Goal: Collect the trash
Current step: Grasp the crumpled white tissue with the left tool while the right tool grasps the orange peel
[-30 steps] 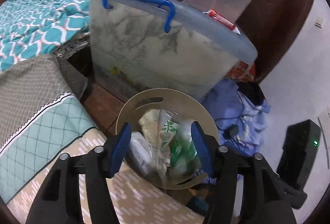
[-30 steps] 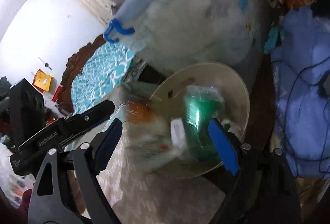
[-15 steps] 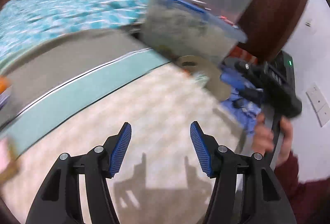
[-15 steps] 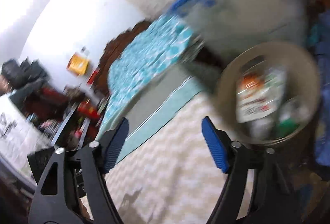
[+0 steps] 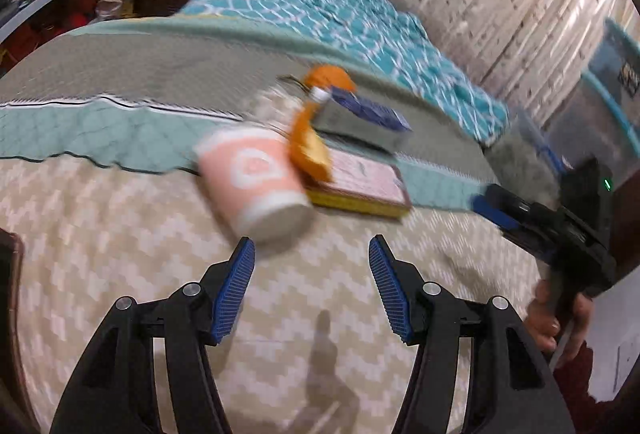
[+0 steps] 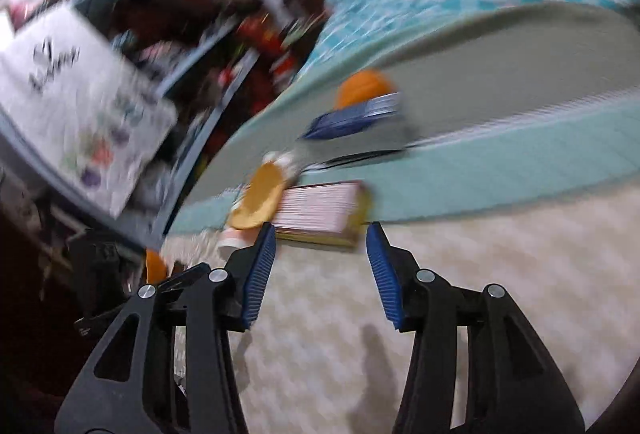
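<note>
A pink paper cup (image 5: 256,186) lies on its side on the beige zigzag bedcover (image 5: 100,242), just ahead of my left gripper (image 5: 310,246), which is open with nothing between its fingers. Against the cup lean an orange wrapper (image 5: 310,150) and a pink-and-yellow book (image 5: 360,186); a blue box (image 5: 368,110) and an orange round thing (image 5: 330,76) lie behind. My right gripper (image 6: 320,230) hovers over the bedcover close to the book (image 6: 320,214) and wrapper (image 6: 260,202). Its jaws are closing with nothing between them. All is motion-blurred.
A teal patterned blanket (image 5: 320,14) covers the far end of the bed. Clear storage boxes (image 5: 600,94) stand at the right. Cluttered shelves (image 6: 224,74) run along the bed's left side. A hand (image 5: 560,322) holds the right gripper's handle.
Both grippers have swung away from the trash-filled bin to the bed; the bin is out of view. The right jaws have narrowed. The cup, wrapper and book have come into view.
</note>
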A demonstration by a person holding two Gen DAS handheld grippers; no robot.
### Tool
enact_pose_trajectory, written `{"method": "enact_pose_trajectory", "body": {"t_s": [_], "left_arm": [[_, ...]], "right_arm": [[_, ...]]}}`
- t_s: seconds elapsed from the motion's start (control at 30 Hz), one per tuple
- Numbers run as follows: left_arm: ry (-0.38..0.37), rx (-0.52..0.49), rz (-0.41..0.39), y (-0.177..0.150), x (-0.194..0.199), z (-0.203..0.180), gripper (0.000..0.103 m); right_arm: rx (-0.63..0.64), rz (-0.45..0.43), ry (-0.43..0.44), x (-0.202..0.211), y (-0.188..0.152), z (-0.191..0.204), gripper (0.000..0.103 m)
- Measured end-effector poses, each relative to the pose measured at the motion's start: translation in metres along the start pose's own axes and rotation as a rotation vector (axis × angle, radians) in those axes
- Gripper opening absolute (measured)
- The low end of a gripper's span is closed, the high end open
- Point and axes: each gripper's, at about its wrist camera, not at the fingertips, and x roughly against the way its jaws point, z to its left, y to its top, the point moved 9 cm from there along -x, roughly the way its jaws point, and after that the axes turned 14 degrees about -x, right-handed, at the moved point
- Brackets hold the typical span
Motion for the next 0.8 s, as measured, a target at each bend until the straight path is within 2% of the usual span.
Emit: {"method": "enact_pose_trajectory", "body": {"t_s": [0.07,0.13,0.23,0.33,0.37,0.4,0.47,0.53,0.63,0.7,0.73,0.77,0.8], "left_arm": [[0.011,0.013,-0.015,0.008,0.001,0.019,0.056],[0.012,0.018,-0.034,0.023,0.004,0.034,0.057],[0.017,0.051,-0.069,0.061,-0.004,0.065,0.057],[-0.042,0.092,-0.056,0.086,-0.022,0.084,0.057],[-0.055,0.087,-0.041,0.096,-0.035,0.086,0.057],[-0.061,0.075,-0.029,0.101,-0.043,0.084,0.057],[-0.064,0.027,0.022,0.108,-0.071,0.077,0.066],[-0.062,0.011,0.057,0.112,-0.094,0.074,0.070],[-0.107,-0.018,0.135,0.105,-0.126,0.058,0.071],[-0.082,-0.062,0.177,0.098,-0.139,0.049,0.069],[-0.054,-0.109,0.175,0.098,-0.140,0.042,0.052],[-0.072,-0.127,0.202,0.096,-0.144,0.037,0.046],[-0.063,-0.146,0.203,0.094,-0.143,0.030,0.044]], "right_arm": [[0.009,0.040,-0.014,-0.034,0.007,0.016,0.053],[0.017,0.059,-0.047,-0.062,0.013,0.027,0.062],[0.063,0.097,-0.105,-0.103,0.016,0.039,0.066],[0.114,0.109,-0.168,-0.134,0.013,0.042,0.072],[0.140,0.090,-0.180,-0.140,0.014,0.043,0.072],[0.148,0.109,-0.184,-0.146,0.013,0.044,0.070],[0.187,0.092,-0.202,-0.143,0.009,0.039,0.059],[0.197,0.092,-0.203,-0.131,0.006,0.033,0.048],[0.175,0.075,-0.211,-0.104,-0.002,0.016,0.035],[0.159,0.039,-0.235,-0.079,-0.008,0.003,0.035],[0.159,0.023,-0.242,-0.070,-0.011,0.000,0.034],[0.162,0.001,-0.261,-0.056,-0.016,-0.008,0.033],[0.159,-0.017,-0.271,-0.044,-0.020,-0.013,0.033]]}}
